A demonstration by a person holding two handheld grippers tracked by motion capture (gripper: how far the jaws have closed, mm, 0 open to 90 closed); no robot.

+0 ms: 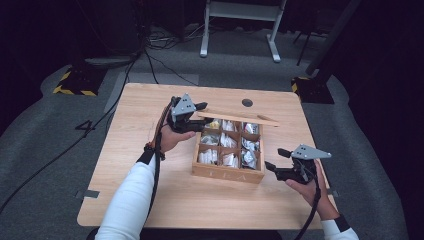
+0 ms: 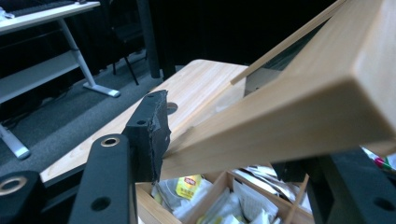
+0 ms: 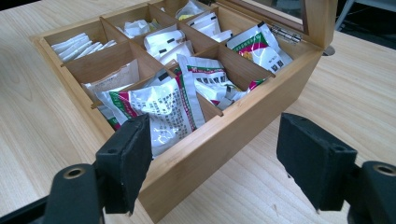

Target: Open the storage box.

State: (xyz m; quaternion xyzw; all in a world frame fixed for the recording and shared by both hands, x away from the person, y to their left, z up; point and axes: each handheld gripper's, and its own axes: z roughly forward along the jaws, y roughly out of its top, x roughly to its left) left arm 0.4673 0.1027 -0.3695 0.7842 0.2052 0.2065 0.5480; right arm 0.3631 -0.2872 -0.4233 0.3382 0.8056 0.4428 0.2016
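The lid [image 1: 240, 118] of the wooden box [image 1: 227, 173] is seen just above the middle of the high view, raised on its hinged far edge and tilted over the open compartments. Its left end is clamped between the jaws of the left gripper [image 1: 192, 116]; in the left gripper view the pale frame of the lid [image 2: 289, 116] is pressed against the left jaw's pad and runs across to the upper right of the frame. The box is set on the table [image 1: 150, 190] slightly right of centre, divided into nine compartments filled with tea sachets [image 3: 161, 105]. In the right gripper view the nearest corner compartment, with white, green and red packets, is shown between the jaws. The right gripper [image 1: 276, 167] is held at the lower right of the high view, just beside the box's right front corner, its jaws spread wide with nothing gripped between them.
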